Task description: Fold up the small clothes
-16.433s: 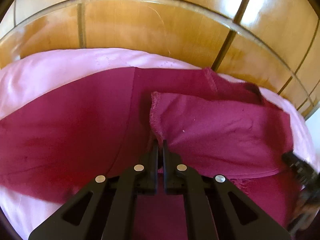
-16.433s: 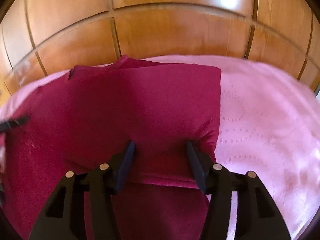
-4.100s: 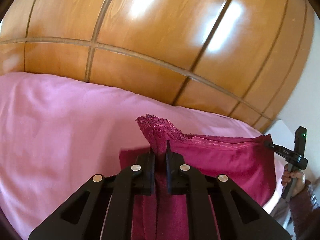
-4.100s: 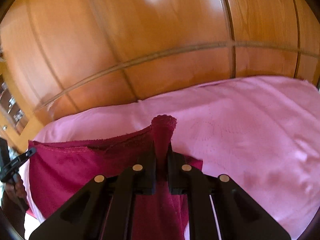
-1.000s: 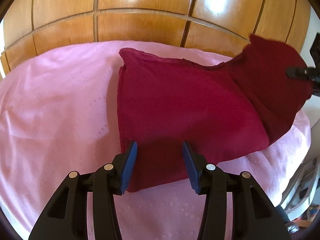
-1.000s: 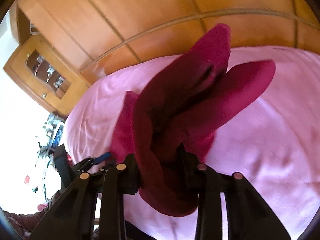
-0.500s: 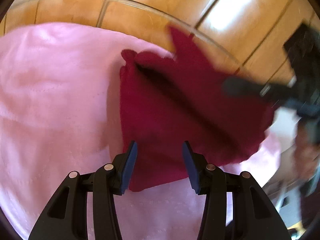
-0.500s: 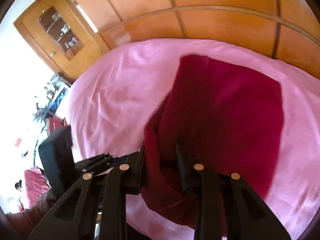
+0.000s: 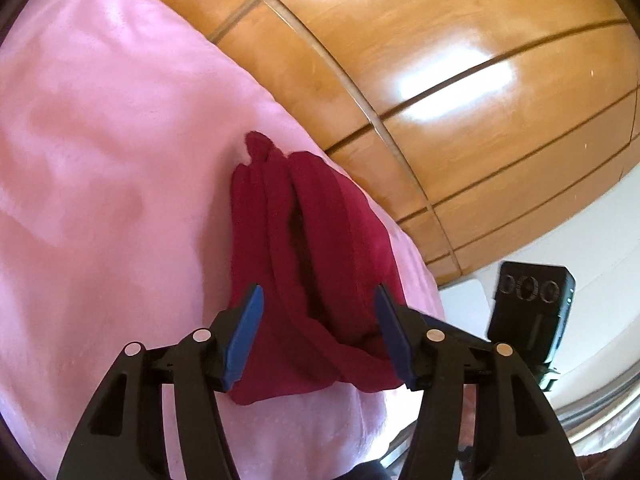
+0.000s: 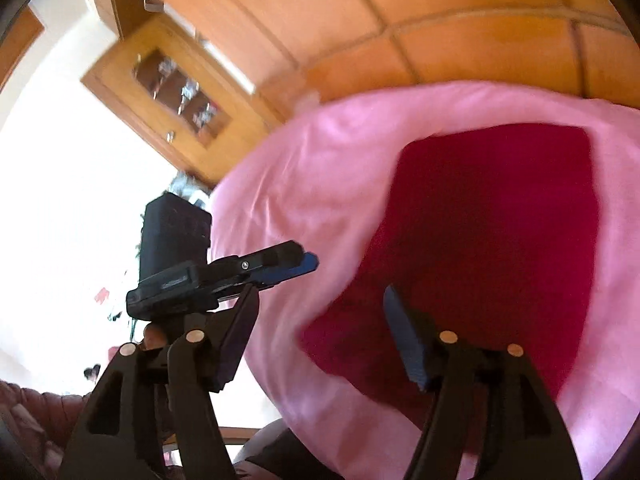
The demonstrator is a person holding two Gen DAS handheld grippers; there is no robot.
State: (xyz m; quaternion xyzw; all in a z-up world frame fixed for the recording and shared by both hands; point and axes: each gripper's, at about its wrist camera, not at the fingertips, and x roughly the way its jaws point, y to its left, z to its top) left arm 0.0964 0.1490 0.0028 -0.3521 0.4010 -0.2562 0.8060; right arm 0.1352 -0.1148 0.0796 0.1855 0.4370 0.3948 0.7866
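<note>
- One dark red garment (image 9: 320, 248) lies folded into a thick bundle on the pink blanket (image 9: 100, 160), near the blanket's edge on the side of the wooden wall (image 9: 460, 80).
- The left gripper (image 9: 318, 332) sits over the garment's near end; its jaws are opening, the blue pads stand apart on either side of the bundle, and they do not seem to press it.
- The right gripper (image 10: 316, 344) hovers above the garment's near corner with jaws opening and nothing gripped between them; that view is blurred, so contact is hard to rule out.
- The cloth looks soft, light and limp: it sags into rolls and ridges and will likely slump or unfold if lifted by one point.
- It seems thick enough in layers to need a wide bite, and fuzzy enough not to slip from rubber pads.
- A good hold is probably the stacked edge at the garment's near end, pinching all layers together, with the second gripper at the opposite corner of that same edge.
</note>
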